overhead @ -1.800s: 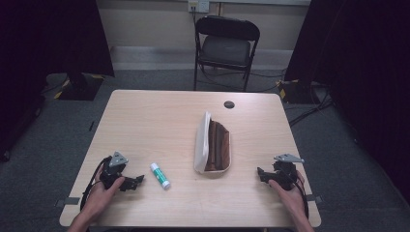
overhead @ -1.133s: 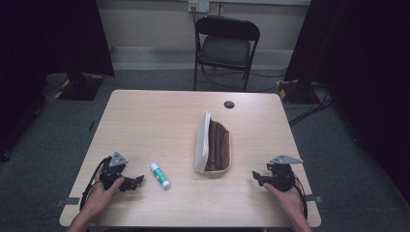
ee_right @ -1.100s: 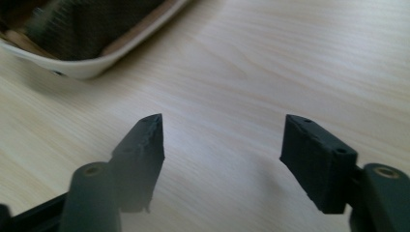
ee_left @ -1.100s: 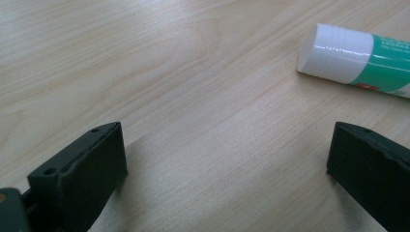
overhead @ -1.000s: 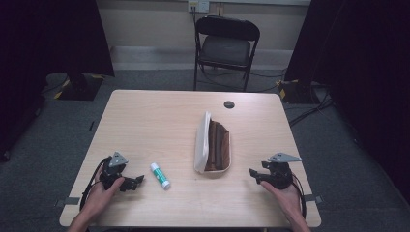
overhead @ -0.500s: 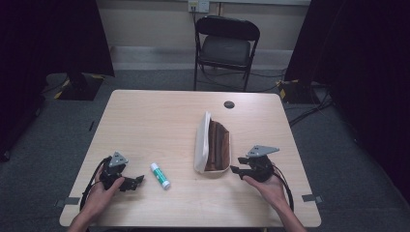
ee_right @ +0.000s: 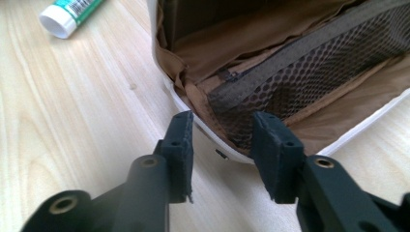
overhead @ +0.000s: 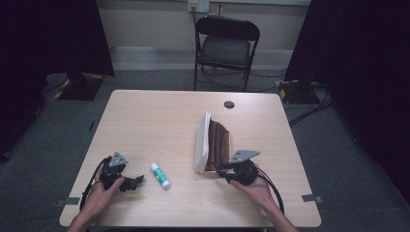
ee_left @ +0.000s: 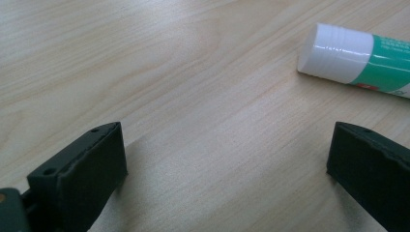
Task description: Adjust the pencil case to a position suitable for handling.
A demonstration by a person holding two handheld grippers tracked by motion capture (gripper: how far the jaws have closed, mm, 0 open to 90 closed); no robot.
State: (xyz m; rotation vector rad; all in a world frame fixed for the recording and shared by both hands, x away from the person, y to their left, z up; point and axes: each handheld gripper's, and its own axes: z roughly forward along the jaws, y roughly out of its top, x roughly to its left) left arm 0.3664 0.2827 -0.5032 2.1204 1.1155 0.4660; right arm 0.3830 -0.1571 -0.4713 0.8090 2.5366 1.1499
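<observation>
- The left gripper (overhead: 137, 181) rests at the near left of the table (overhead: 159, 121), well to the left of the pouch (overhead: 212, 145); its jaws stand wide apart with bare wood between them.
- The glue stick (overhead: 160, 175) lies flat between that gripper and the pouch — just beyond the left gripper's jaws, touching neither. In the left gripper view its white cap (ee_left: 333, 53) sits past the far jaw, clear of it.
- The right gripper (overhead: 221, 171) sits at the pouch's near end, held in the person's right hand (overhead: 254, 186). Its jaws have just been closing and now straddle the white rim (ee_right: 203, 137) of the pouch, one jaw outside the shell, the other over the mesh pocket (ee_right: 309, 82) inside. A gap shows beside each pad, so they do not yet clamp the rim.
- The pouch lies open right of the table's middle, white shell on its left, brown lining on its right.
- Beyond the pouch, a small dark disc (overhead: 228, 104) sits near the table's far edge.
- Farther still — off the table — stands a black folding chair (overhead: 226, 48).
</observation>
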